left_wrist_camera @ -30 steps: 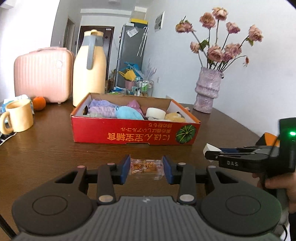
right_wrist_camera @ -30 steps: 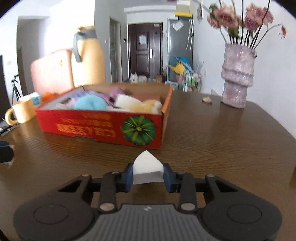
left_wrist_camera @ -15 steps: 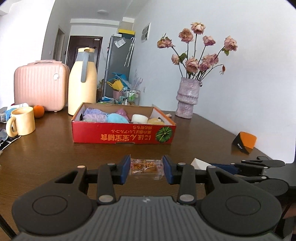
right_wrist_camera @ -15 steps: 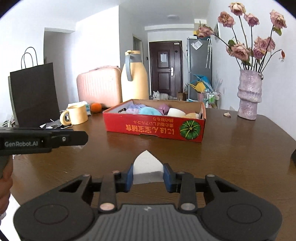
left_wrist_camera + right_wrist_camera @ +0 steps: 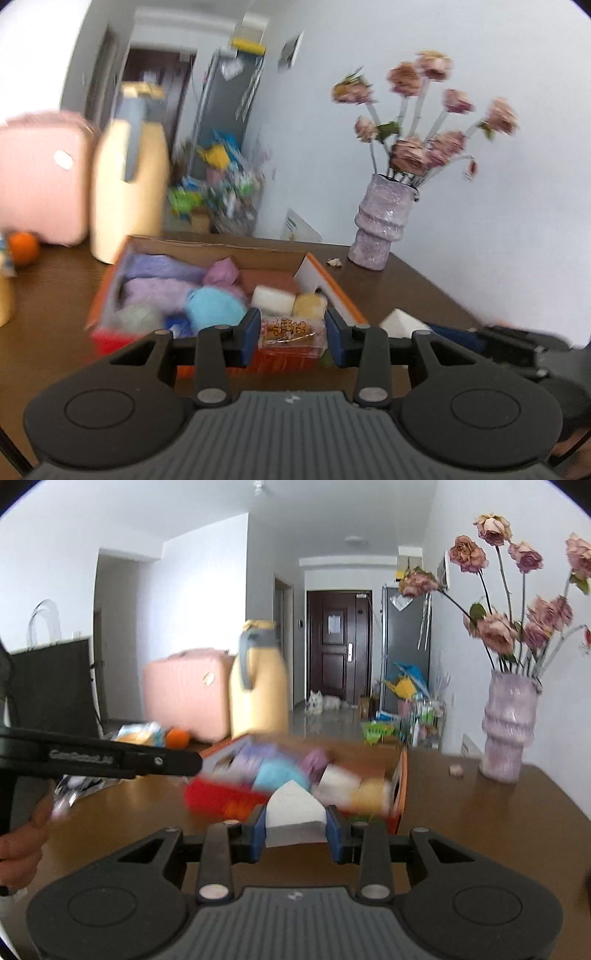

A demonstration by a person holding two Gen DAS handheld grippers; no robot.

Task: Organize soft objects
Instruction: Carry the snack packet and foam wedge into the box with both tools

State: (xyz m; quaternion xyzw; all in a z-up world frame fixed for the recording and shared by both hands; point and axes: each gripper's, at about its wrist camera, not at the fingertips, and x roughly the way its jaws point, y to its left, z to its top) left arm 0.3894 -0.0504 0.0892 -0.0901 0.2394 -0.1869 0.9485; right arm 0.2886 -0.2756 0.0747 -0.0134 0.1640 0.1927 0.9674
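Observation:
My left gripper (image 5: 292, 334) is shut on a small clear-wrapped snack packet (image 5: 291, 332), held above the near edge of the red cardboard box (image 5: 110, 338). The box holds several soft items, among them a blue ball (image 5: 216, 308), purple cloths (image 5: 155, 288) and a white sponge (image 5: 273, 297). My right gripper (image 5: 295, 825) is shut on a white wedge-shaped sponge (image 5: 293, 808), held in front of the same box (image 5: 218, 799). The white sponge and right gripper also show in the left wrist view (image 5: 400, 325). The left gripper's side shows in the right wrist view (image 5: 110, 762).
On the brown table (image 5: 480, 812) stand a purple vase of dried roses (image 5: 382, 218), a cream jug (image 5: 127, 192), a pink case (image 5: 40, 181) and an orange (image 5: 23, 247). A black bag (image 5: 51, 686) stands at the left. Both views are motion-blurred.
Both grippers have risen and moved forward toward the box, each still holding its object. The box now appears closer and seen from above.

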